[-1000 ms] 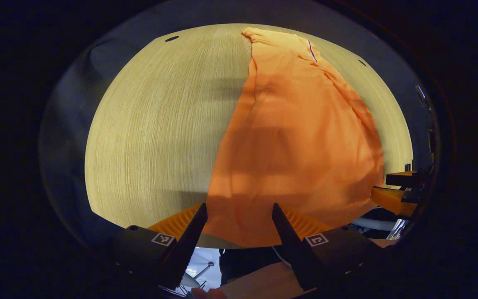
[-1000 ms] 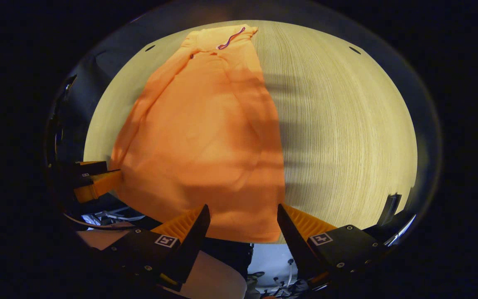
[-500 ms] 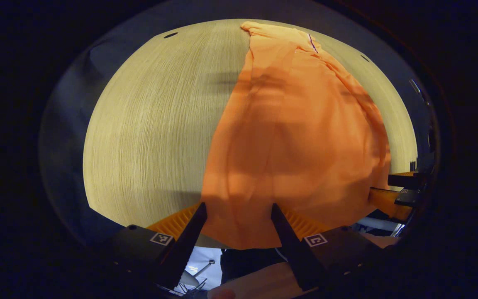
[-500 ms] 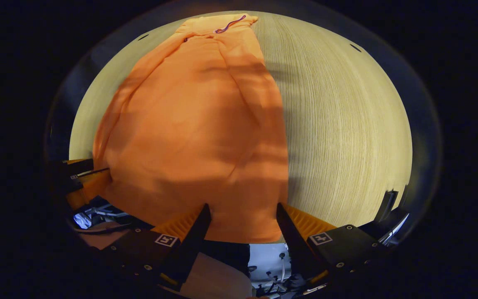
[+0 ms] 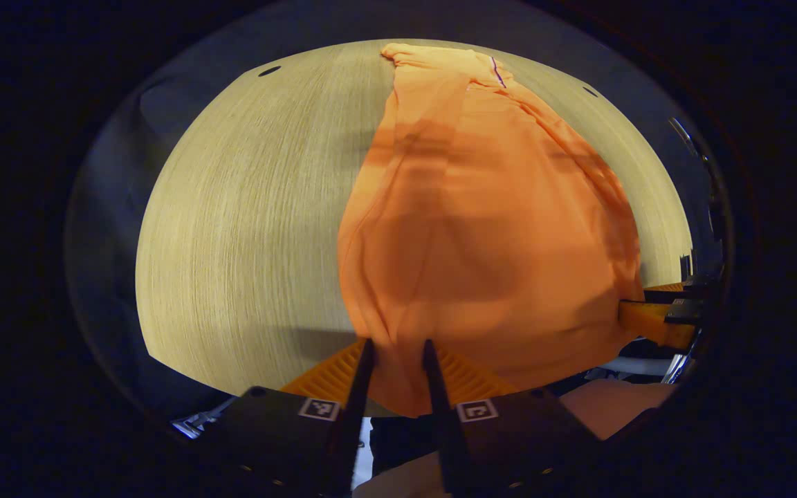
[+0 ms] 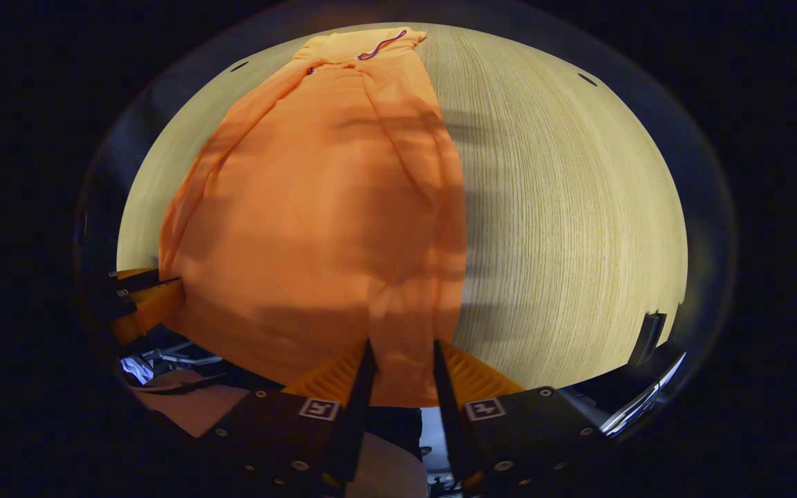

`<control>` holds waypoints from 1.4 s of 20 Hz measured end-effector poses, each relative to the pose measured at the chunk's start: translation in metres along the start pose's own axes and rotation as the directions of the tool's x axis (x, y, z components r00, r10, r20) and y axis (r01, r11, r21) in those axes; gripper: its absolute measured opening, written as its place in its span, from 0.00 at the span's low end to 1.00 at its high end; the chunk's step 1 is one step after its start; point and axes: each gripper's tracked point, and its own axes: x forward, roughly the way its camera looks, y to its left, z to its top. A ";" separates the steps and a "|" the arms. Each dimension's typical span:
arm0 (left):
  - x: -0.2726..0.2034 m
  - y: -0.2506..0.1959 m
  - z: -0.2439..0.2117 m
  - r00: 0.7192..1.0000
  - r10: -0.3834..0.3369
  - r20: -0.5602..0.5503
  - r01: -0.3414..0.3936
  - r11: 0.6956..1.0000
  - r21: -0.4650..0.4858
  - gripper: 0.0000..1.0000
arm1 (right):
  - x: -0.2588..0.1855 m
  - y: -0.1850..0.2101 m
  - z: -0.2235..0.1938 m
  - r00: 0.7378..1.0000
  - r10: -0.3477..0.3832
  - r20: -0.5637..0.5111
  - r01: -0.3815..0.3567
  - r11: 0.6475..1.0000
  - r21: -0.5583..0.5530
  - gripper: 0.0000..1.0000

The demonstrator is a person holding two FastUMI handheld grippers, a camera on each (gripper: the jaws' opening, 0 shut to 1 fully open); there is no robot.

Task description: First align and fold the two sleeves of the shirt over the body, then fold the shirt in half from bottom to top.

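Both grippers, left and right, jaws pinching the orange fabric shirt's hem: lift evenly toward frame top.

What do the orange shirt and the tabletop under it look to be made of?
Orange shirt: thin, soft matte fabric; it creases and bunches between the left gripper. Exact fibre unclear. Tabletop: pale wood or wood-look laminate, smooth, with fine straight grain lines.

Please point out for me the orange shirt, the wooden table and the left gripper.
orange shirt [image 5: 495,207], left gripper view, on the middle of its body.
wooden table [image 5: 246,228], left gripper view, on a bare part beside the shirt.
left gripper [image 5: 396,349], left gripper view, midway between its fingertips.
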 end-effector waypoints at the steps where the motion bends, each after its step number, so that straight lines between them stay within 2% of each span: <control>1: 0.001 -0.004 -0.001 1.000 -0.006 0.001 0.006 1.000 0.005 0.34 | 0.000 0.004 0.000 1.000 0.026 0.002 -0.026 1.000 0.013 0.30; 2: -0.001 -0.005 0.000 1.000 -0.006 0.004 0.006 1.000 0.010 0.14 | 0.000 0.006 -0.002 0.999 0.046 0.004 -0.046 0.999 0.026 0.22; 3: 0.000 -0.003 0.000 1.000 -0.010 0.006 0.010 1.000 0.006 0.08 | -0.001 0.009 -0.002 0.998 0.061 0.007 -0.061 0.998 0.033 0.12; 6: -0.003 -0.004 0.000 0.998 -0.055 0.035 0.057 0.997 -0.061 0.01 | 0.004 0.010 -0.006 0.996 0.079 0.029 -0.080 0.996 0.034 0.11; 7: -0.003 -0.003 -0.001 0.998 -0.062 0.034 0.064 0.995 -0.073 0.01 | 0.000 0.012 -0.004 0.997 0.079 0.016 -0.080 0.996 0.031 0.01; 11: -0.007 -0.004 0.001 0.998 -0.058 0.037 0.060 0.997 -0.054 0.01 | -0.007 0.011 0.000 0.995 0.096 0.025 -0.097 0.994 0.054 0.00; 12: -0.010 -0.004 0.005 0.997 -0.062 0.045 0.064 0.996 -0.055 0.01 | -0.010 0.010 0.003 0.995 0.094 0.035 -0.096 0.994 0.054 0.03; 13: -0.016 -0.004 0.009 0.996 -0.070 0.058 0.074 0.995 -0.067 0.01 | -0.014 0.010 0.008 0.994 0.095 0.046 -0.098 0.994 0.056 0.00; 16: -0.036 -0.006 0.030 0.991 -0.090 0.101 0.102 0.988 -0.114 0.01 | -0.031 0.010 0.027 0.991 0.105 0.085 -0.110 0.993 0.047 0.00; 21: -0.064 0.002 0.087 0.975 -0.076 0.210 0.099 0.990 -0.101 0.01 | -0.072 0.004 0.080 0.974 0.107 0.201 -0.113 0.993 0.020 0.00; 25: -0.081 0.003 0.125 0.957 -0.082 0.278 0.110 0.990 -0.088 0.01 | -0.094 -0.006 0.124 0.952 0.068 0.297 -0.070 0.998 -0.006 0.00; 28: -0.087 0.007 0.160 0.942 -0.071 0.329 0.108 0.990 -0.096 0.01 | -0.104 -0.007 0.154 0.938 0.077 0.339 -0.084 0.996 0.007 0.00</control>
